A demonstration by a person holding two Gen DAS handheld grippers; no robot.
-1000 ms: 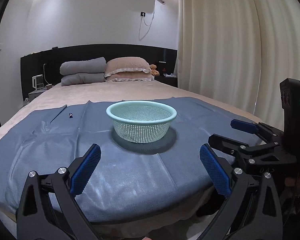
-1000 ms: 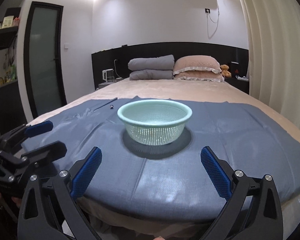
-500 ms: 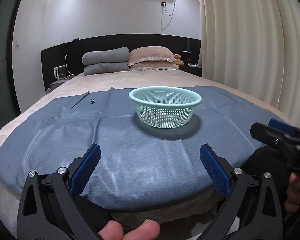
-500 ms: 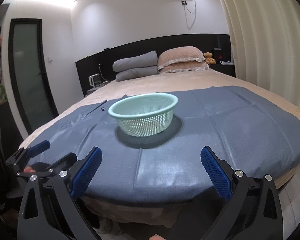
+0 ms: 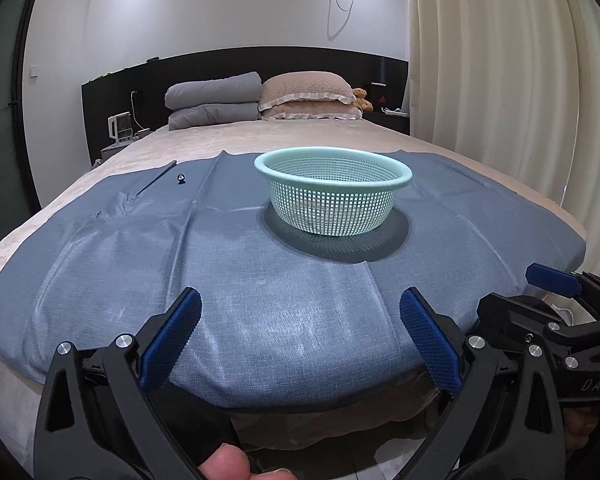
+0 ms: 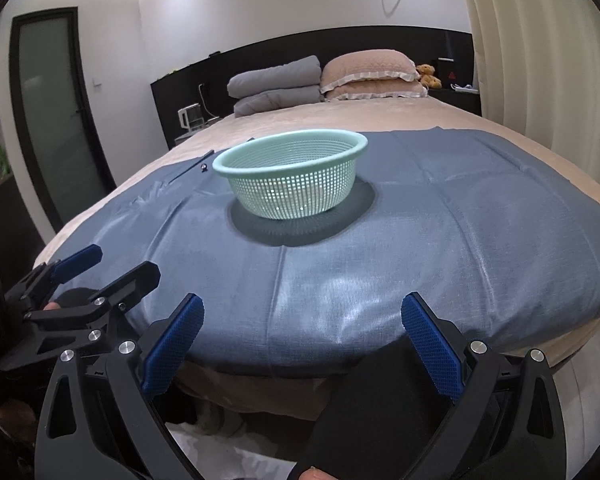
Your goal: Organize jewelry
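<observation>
A mint-green mesh basket (image 5: 332, 192) stands upright in the middle of a blue cloth (image 5: 220, 264) on the bed; it also shows in the right wrist view (image 6: 290, 178). A small dark ring-like piece of jewelry (image 5: 181, 178) and a thin dark stick (image 5: 158, 179) lie on the cloth far left of the basket, and appear in the right wrist view as the jewelry (image 6: 203, 167) and the stick (image 6: 192, 168). My left gripper (image 5: 300, 336) is open and empty at the bed's near edge. My right gripper (image 6: 302, 340) is open and empty beside it.
Grey and pink pillows (image 5: 260, 96) and a teddy bear (image 5: 362, 98) lie at the headboard. Curtains (image 5: 500, 80) hang on the right. A dark door (image 6: 56, 120) is on the left. A nightstand with a small appliance (image 5: 120, 128) stands left of the bed.
Both grippers have pulled back and lower toward the foot of the bed, and the views have shifted. The basket and jewelry have not moved. Both grippers stay open.
</observation>
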